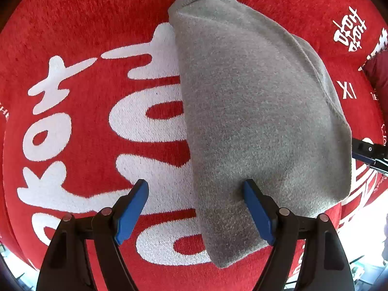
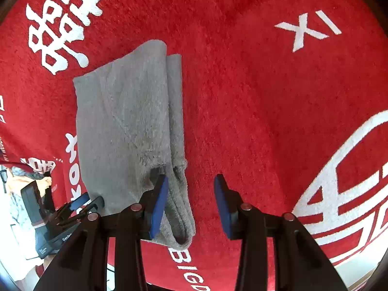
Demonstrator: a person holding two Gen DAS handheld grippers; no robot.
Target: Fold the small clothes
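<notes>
A small grey knitted garment point(image 1: 254, 111) lies folded on a red cloth with white characters point(image 1: 84, 157). My left gripper point(image 1: 196, 194) is open, its jaws wide apart over the garment's near left edge; the right blue pad point(image 1: 257, 213) rests on the grey fabric. In the right wrist view the same garment point(image 2: 126, 126) lies at the left, with stacked folded edges along its right side. My right gripper point(image 2: 191, 198) is open and empty; its left pad point(image 2: 158, 206) sits over the garment's near right corner.
The red cloth point(image 2: 266, 97) covers the whole surface. The left gripper shows at the lower left of the right wrist view point(image 2: 80, 206). The right gripper's tip shows at the right edge of the left wrist view point(image 1: 371, 155). The table edge lies near both lower corners.
</notes>
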